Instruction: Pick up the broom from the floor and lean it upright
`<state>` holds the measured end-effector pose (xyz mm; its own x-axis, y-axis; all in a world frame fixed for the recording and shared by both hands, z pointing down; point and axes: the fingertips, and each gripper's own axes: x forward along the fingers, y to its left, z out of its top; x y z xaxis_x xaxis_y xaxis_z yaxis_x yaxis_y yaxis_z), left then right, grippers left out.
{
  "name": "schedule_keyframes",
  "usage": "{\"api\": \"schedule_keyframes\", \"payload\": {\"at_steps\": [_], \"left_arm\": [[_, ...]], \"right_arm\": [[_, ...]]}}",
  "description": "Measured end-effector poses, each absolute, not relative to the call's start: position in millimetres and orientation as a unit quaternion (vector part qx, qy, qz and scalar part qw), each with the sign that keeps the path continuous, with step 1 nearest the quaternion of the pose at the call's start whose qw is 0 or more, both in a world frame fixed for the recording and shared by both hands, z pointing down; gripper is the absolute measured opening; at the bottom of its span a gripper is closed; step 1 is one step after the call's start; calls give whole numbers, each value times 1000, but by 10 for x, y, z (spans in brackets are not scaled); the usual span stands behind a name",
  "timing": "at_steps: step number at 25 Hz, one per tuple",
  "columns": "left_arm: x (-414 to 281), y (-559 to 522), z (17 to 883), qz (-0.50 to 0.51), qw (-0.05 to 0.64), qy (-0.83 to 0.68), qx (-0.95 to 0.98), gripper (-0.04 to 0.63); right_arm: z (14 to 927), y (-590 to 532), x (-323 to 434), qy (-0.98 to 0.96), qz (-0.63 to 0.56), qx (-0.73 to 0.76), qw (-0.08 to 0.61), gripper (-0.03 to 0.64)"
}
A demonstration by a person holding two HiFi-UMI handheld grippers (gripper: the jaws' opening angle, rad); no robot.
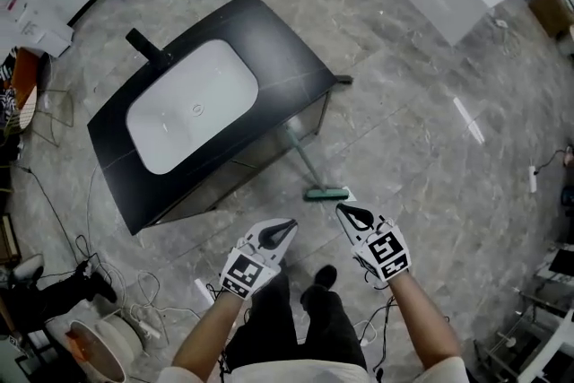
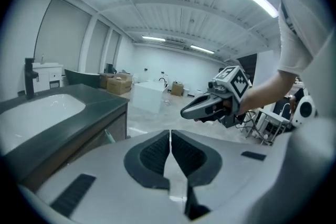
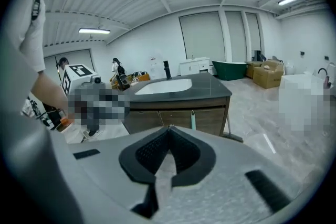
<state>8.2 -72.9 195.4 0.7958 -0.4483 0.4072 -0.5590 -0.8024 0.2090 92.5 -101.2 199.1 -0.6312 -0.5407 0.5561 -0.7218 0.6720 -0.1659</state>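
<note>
Broom (image 1: pixel 308 164) is off the ground and leaning. It's a thin pale teal stick with a flat teal head (image 1: pixel 326 193) sitting on the floor (image 1: pixel 421 148). The top of the stick rests tilted against the front of the vanity (image 1: pixel 269 31).

The vanity is a dark matte slab top with a smooth white basin (image 1: pixel 191 106) shaped like a rounded rectangle, a black faucet (image 1: pixel 145 47) at about 10 o'clock from the basin, and a brownish cabinet front underneath. The floor is glossy grey marble-look tile with lights glaring off it.

Both of my grippers are clenched on nothing:
- **Left gripper** (image 1: pixel 289 227): the ribbed black pads are pressed together with only a hairline seam, nothing between them, grey plastic shell all around.
- **Right gripper** (image 1: pixel 343 211): same deal, the pads meet at the tip and nothing is caught in there.

Neither one is touching the broom. From the head view the broom head sits just past the two tips, roughly 1 o'clock from the left and 11 o'clock from the right, near but clearly apart. In the right gripper view the stick stands just above the closed jaws at 12 o'clock, in front of the cabinet. In the left gripper view only a sliver of teal shows at 10 o'clock by the cabinet.
</note>
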Motion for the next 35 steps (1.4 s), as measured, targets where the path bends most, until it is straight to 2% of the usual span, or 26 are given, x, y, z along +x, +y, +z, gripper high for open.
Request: {"api": "schedule_keyframes", "payload": {"at_steps": [9,16,27,35], "left_arm": [[271,138,369,161,182,-281,928,12],[180,801,-379,128,194,-299,926,12],[-781,1613,-1126,115,143,-303,935,12],[-1504,2025,-1249,96,135,-289,943,12]], "right_arm": [[484,-61,1182,-879,197,369,229,0],[-219,557,1170,-875,188,399,202,0],[-986,1387,551,-871,126,438,186,0],[-1241,1993,79,-859,108,468,176,0]]}}
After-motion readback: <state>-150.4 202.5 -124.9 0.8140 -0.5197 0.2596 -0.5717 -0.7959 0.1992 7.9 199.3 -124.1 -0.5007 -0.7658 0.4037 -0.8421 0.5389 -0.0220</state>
